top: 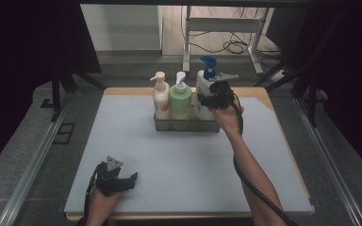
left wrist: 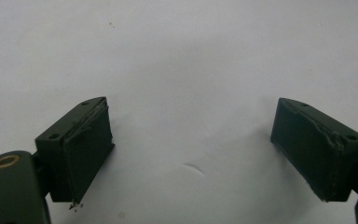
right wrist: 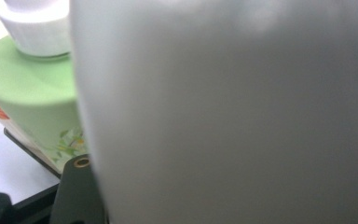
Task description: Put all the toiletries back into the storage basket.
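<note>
Three pump bottles stand in a grey tray [top: 186, 126] at the back of the mat: a cream one [top: 160, 96], a green one [top: 180, 100] and a white bottle with a blue pump [top: 201, 84] at the right end. My right gripper [top: 204, 100] is shut on the white bottle's body from the right. In the right gripper view the white bottle [right wrist: 237, 112] sits very close between the jaws, with the green bottle [right wrist: 32, 93] beside it. My left gripper [top: 132, 180] rests at the front left, open [left wrist: 191, 149] over bare mat with nothing between its jaws.
A pale blue mat [top: 184, 169] covers the wooden table. Metal rails [top: 33, 160] run along both sides of the table. Behind it stand a white desk frame [top: 226, 28] and cables on the floor [top: 235, 47]. My right forearm and its cable [top: 250, 179] cross the right half.
</note>
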Demonstrator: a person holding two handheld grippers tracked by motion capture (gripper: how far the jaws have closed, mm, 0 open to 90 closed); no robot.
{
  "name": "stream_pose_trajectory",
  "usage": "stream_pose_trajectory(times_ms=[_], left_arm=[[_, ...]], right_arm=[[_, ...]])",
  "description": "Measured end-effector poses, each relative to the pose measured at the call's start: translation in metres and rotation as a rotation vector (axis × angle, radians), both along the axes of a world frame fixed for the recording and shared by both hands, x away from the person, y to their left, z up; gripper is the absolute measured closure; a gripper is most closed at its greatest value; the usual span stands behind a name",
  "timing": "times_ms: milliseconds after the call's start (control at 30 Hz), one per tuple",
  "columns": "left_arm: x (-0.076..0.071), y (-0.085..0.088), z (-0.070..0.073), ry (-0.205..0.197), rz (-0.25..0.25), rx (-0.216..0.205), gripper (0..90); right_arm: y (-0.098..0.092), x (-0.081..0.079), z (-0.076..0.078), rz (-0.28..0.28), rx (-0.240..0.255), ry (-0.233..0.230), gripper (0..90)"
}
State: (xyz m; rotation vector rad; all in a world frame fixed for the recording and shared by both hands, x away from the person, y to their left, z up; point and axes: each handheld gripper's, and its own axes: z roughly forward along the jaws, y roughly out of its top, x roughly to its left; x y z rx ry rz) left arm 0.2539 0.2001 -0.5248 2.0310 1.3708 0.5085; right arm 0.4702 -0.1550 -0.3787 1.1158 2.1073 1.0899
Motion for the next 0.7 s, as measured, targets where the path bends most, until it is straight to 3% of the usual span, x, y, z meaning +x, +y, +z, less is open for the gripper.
stream_pose_trajectory(times_ms=[700], left_arm=[[0.0,0.0,0.0,0.0,0.0,0.001,12.1]], right_arm=[[-0.002,0.001,-0.021,-0.029,-0.013,0.049,38.0]])
